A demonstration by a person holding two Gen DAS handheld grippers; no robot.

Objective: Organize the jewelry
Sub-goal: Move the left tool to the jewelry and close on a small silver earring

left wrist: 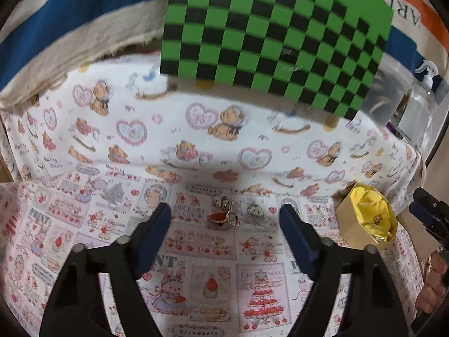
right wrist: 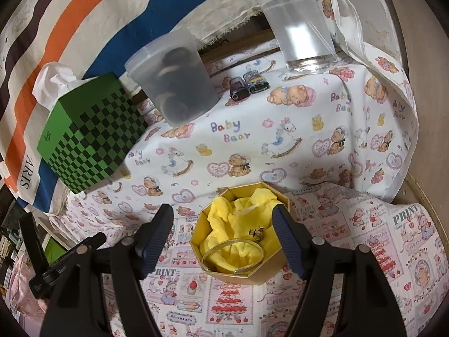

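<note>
My left tongs [left wrist: 226,214] are spread wide over the patterned cloth [left wrist: 213,269] with nothing between the blue pads [left wrist: 155,231]. Just ahead of the tips, between them, lies a small cluster of jewelry [left wrist: 224,213]: a piece with an orange oval beside a pale beaded or chain piece, with a small separate pale piece [left wrist: 254,208] just to its right; finer detail is blurred.

My right tongs [right wrist: 223,217] are likewise wide open and grip nothing. Between and just beyond their pads [right wrist: 289,241] sits a gold octagonal box [right wrist: 252,276] lined with crumpled yellow tissue [right wrist: 233,219]. A gold bangle [right wrist: 233,252] rests on the tissue at the near side of the box, and a small metallic item [right wrist: 256,234], too small to identify, lies beside it. In the left wrist view the same box appears at right, well apart from the cluster.

Farther back on the bear-print cloth [right wrist: 280,118] stand a green-and-black checkered tissue box [right wrist: 89,146], a translucent tub [right wrist: 179,84] with dark contents, two small dark objects [right wrist: 248,85] and a clear bottle [right wrist: 300,28].
</note>
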